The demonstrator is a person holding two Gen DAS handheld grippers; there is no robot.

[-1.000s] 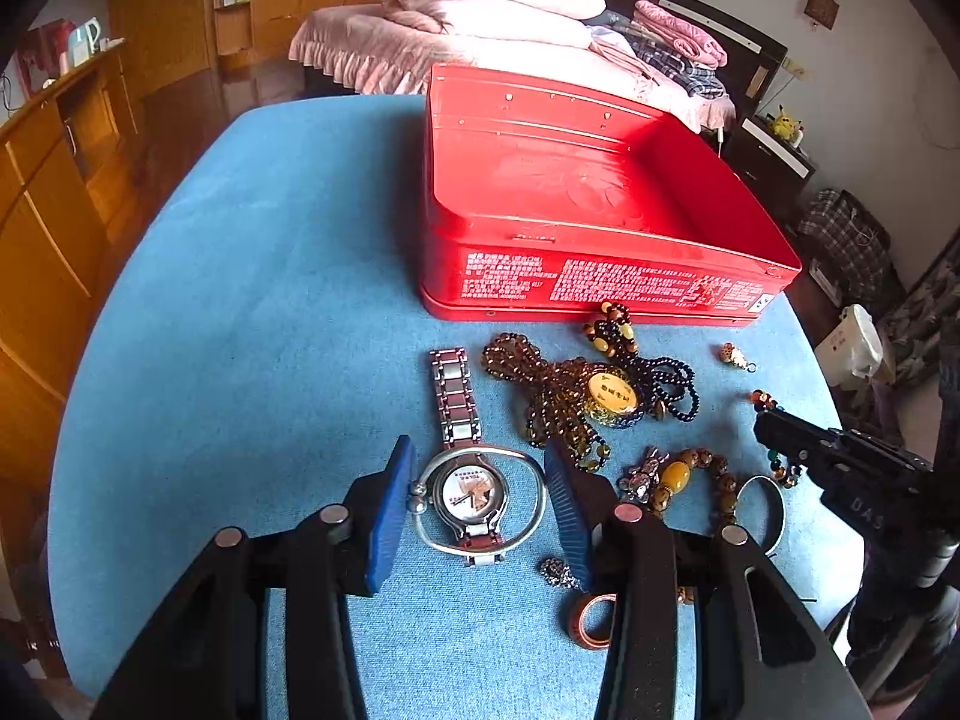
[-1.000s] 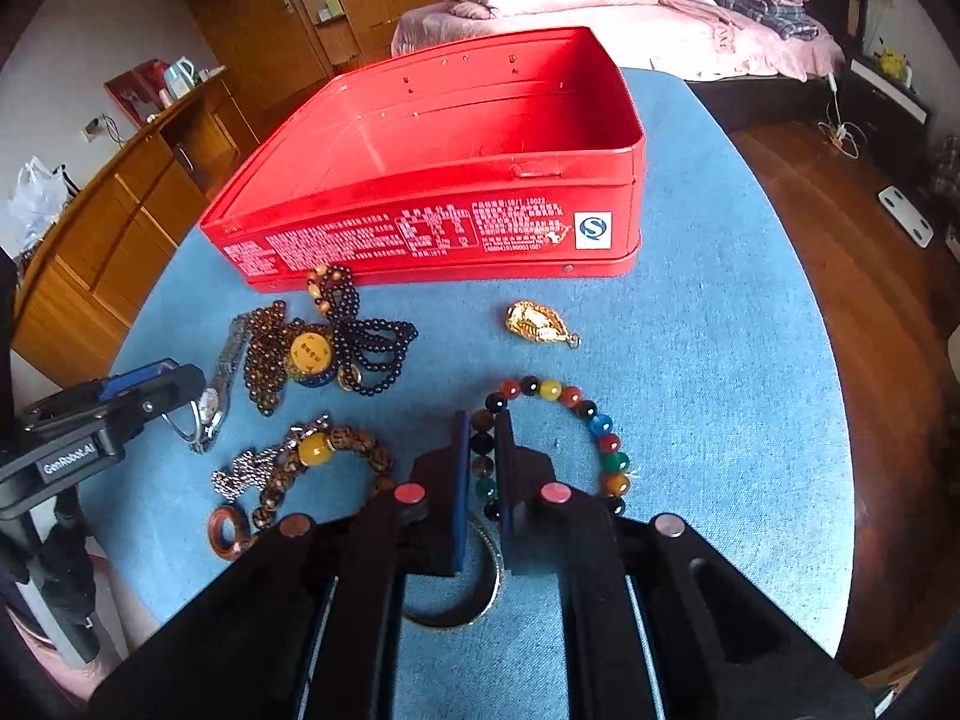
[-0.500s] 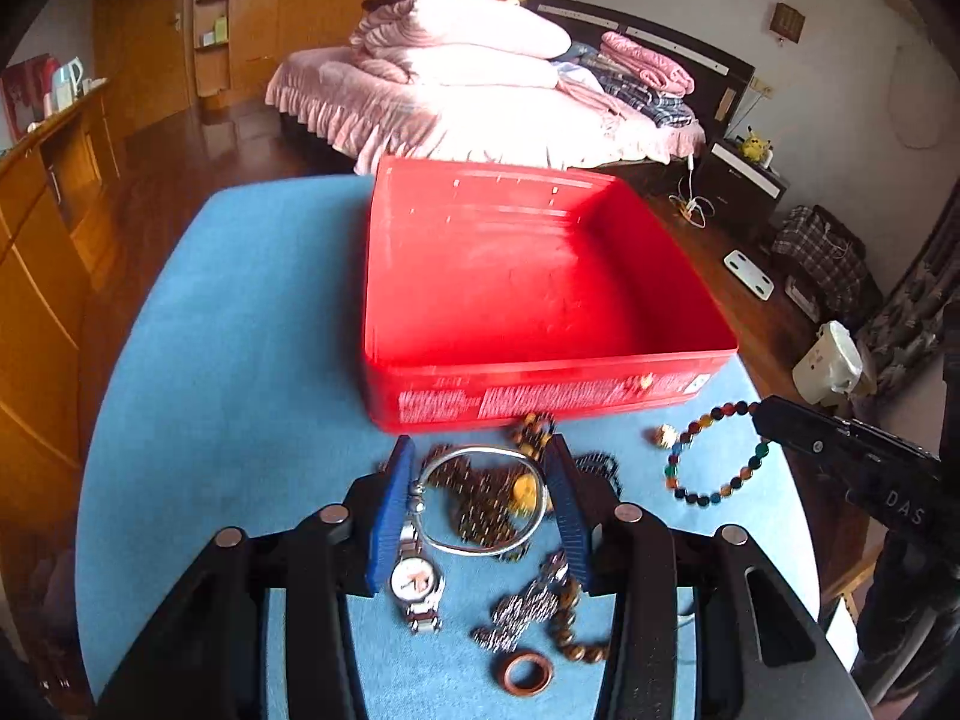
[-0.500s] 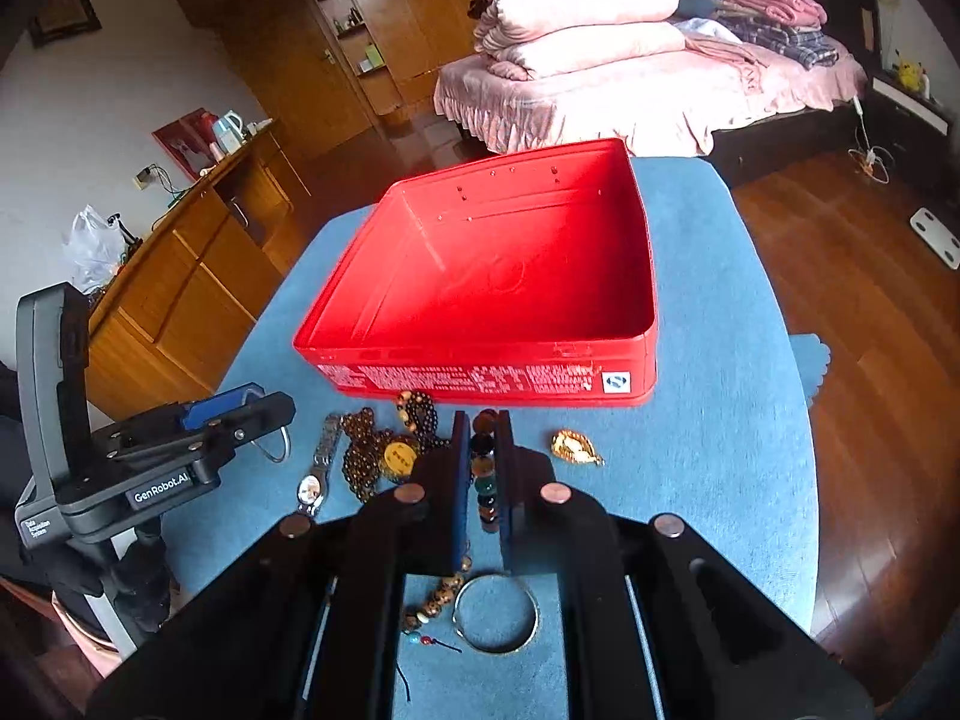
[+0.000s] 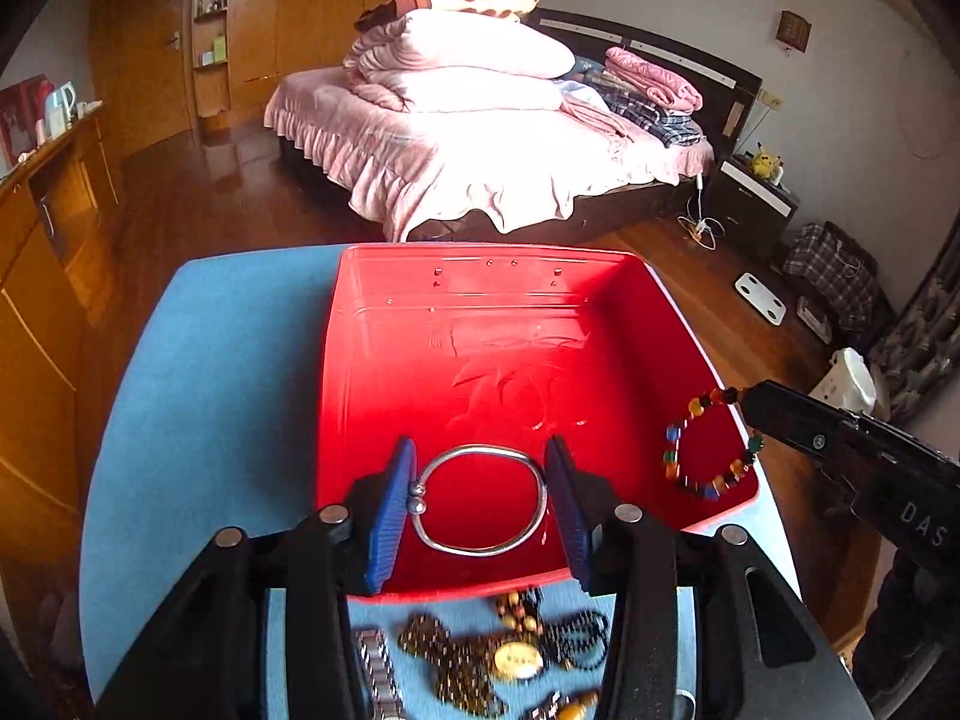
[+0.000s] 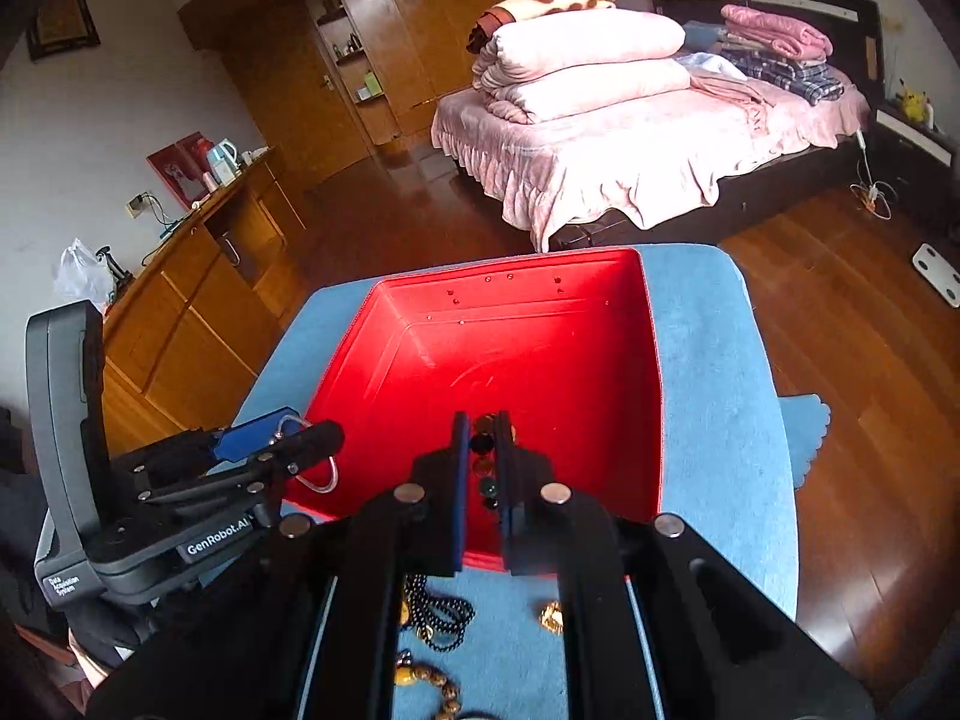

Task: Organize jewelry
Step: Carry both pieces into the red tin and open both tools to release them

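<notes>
Two bracelets arrive over the red tin

Lifted from the blue table, the silver bangle (image 5: 480,501) sits clamped in the left gripper (image 5: 480,504) above the red tin (image 5: 420,372), while the right gripper (image 6: 482,462) pinches the bead bracelet (image 5: 708,444) over the tin's right side; both look ready to drop, other jewelry (image 5: 504,654) waits outside.
</notes>
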